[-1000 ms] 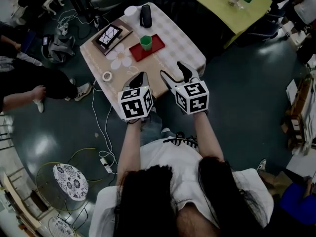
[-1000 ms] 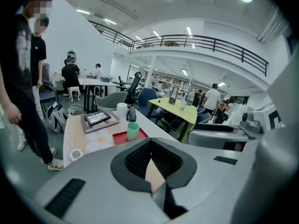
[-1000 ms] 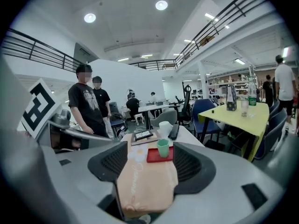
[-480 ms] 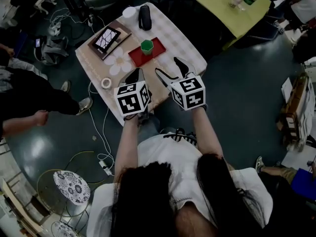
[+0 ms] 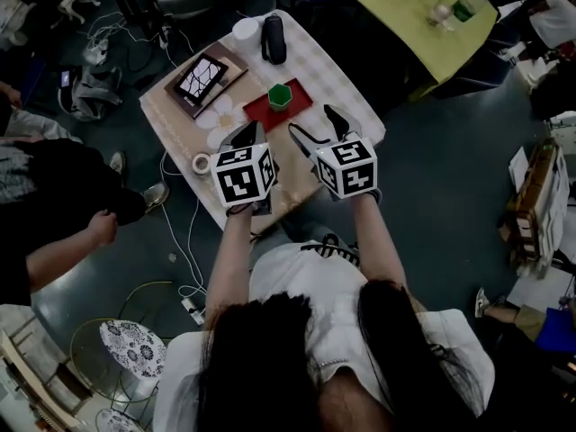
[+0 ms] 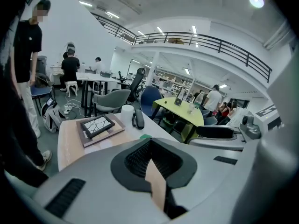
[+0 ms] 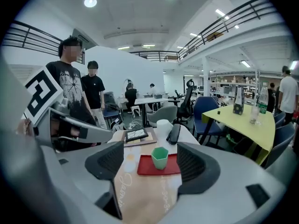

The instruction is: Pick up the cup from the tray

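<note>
A green hexagonal cup (image 5: pixel 280 96) stands upright on a red tray (image 5: pixel 294 107) in the middle of the small checked table (image 5: pixel 346 88). My right gripper (image 5: pixel 317 128) hovers over the table's near edge, just short of the tray. Its jaws are opening and hold nothing. In the right gripper view the cup (image 7: pixel 160 157) and the tray (image 7: pixel 174 168) lie straight ahead of the right gripper (image 7: pixel 150 154), beyond its fingertips. My left gripper (image 5: pixel 245 139) sits beside it to the left, shut and empty. Past the left gripper (image 6: pixel 150 156), only a green sliver of the cup (image 6: pixel 145 136) shows.
On the table's far left lies a framed tablet on a book (image 5: pixel 202 77), with a black case (image 5: pixel 274 39) and a white cup (image 5: pixel 245 31) at the back. A tape roll (image 5: pixel 202 163) sits at the near left edge. A yellow table (image 5: pixel 405 12) stands beyond, people stand left, and cables cross the floor.
Both grippers have drawn closer to the tray and cup. The right jaws stand a little wider. A person at the left has shifted an arm.
</note>
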Action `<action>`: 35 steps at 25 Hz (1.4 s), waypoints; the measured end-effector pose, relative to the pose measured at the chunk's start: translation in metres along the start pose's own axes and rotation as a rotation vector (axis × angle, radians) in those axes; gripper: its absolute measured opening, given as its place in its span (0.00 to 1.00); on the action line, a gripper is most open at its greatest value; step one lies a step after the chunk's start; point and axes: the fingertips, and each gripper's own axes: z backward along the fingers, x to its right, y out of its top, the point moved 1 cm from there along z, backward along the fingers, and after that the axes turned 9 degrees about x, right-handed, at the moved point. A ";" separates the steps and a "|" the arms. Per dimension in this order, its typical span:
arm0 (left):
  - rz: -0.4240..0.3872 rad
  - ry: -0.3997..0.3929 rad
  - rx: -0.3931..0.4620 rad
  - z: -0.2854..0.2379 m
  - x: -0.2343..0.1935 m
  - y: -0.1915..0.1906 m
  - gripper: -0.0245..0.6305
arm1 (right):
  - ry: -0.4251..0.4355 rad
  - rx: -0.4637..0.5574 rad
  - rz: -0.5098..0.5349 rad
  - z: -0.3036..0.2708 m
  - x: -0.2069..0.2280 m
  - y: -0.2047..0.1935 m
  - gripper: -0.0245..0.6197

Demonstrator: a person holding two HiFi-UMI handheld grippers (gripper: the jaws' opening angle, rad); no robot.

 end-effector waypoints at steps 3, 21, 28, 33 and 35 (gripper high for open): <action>0.003 -0.011 -0.005 -0.007 -0.008 0.004 0.04 | -0.005 -0.009 0.019 -0.012 -0.001 0.003 0.58; 0.022 0.052 -0.046 -0.062 -0.040 0.000 0.04 | 0.067 -0.150 0.081 -0.093 0.016 -0.032 0.61; 0.044 0.082 -0.084 -0.093 -0.047 -0.008 0.04 | 0.118 -0.232 0.104 -0.130 0.024 -0.054 0.61; 0.055 0.105 -0.109 -0.112 -0.054 -0.014 0.04 | 0.171 -0.302 0.113 -0.150 0.024 -0.073 0.62; 0.050 0.109 -0.119 -0.118 -0.056 -0.016 0.04 | 0.180 -0.323 0.128 -0.157 0.026 -0.080 0.62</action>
